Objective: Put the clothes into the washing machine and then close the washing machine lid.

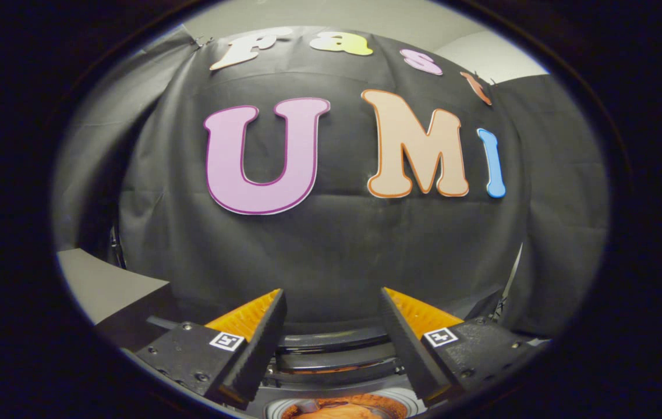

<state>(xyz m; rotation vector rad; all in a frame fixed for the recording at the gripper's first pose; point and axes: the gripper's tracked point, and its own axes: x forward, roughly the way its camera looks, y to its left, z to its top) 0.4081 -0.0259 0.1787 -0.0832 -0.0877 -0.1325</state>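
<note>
My gripper, fingers spread with nothing between them, hangs above the dark round washing machine holding orange clothes.

A black cloth hangs as the back wall, draped and lightly creased. Above it shows a pale grey wall. To the left, a light grey tabletop runs out from under the cloth's lower edge.

The gripper had two wedge-shaped fingers with ribbed inner faces, spread apart. Each sat on a dark block with small screws and a square black-and-white marker.
</note>
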